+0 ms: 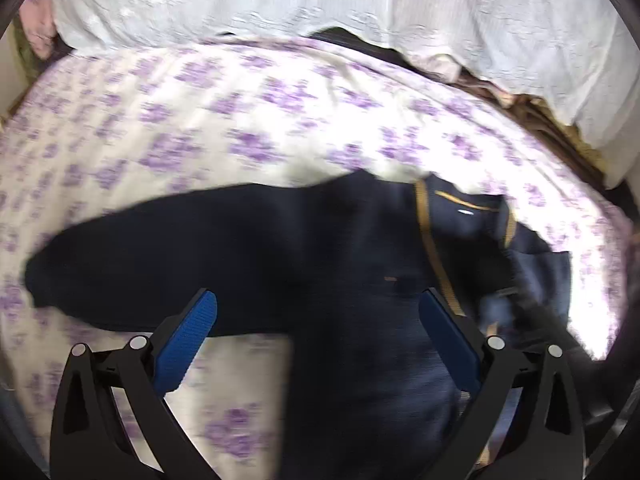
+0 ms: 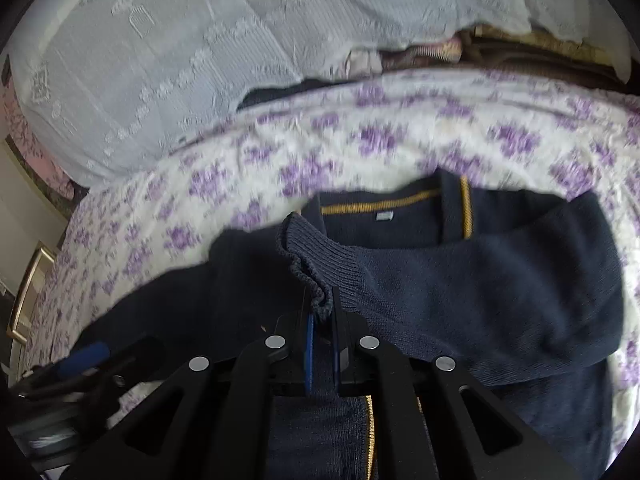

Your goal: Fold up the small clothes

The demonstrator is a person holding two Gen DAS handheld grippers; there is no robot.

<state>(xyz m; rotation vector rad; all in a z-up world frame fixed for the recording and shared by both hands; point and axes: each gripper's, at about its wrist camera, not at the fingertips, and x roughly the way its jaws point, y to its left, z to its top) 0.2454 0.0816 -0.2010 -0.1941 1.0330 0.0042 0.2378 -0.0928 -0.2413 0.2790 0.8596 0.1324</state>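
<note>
A small navy knit cardigan [image 1: 280, 248] with mustard trim lies on a purple-flowered sheet [image 1: 200, 128]. In the left wrist view its left sleeve [image 1: 140, 256] stretches out to the left. My left gripper [image 1: 318, 304] is open just above the cardigan's body, its blue pads [image 1: 188, 340] wide apart. In the right wrist view the cardigan [image 2: 500, 280] shows its collar and label at the far side. My right gripper [image 2: 322, 316] is shut on the ribbed cuff [image 2: 316, 256] of the right sleeve, which is folded across the body. The left gripper [image 2: 84, 354] shows at the lower left there.
A white lace cover [image 1: 320, 0] lies over bedding at the far edge of the bed, also in the right wrist view [image 2: 160, 60]. Brown and tan fabrics [image 2: 500, 52] are stacked at the far right. A metal handle [image 2: 28, 292] shows at the left edge.
</note>
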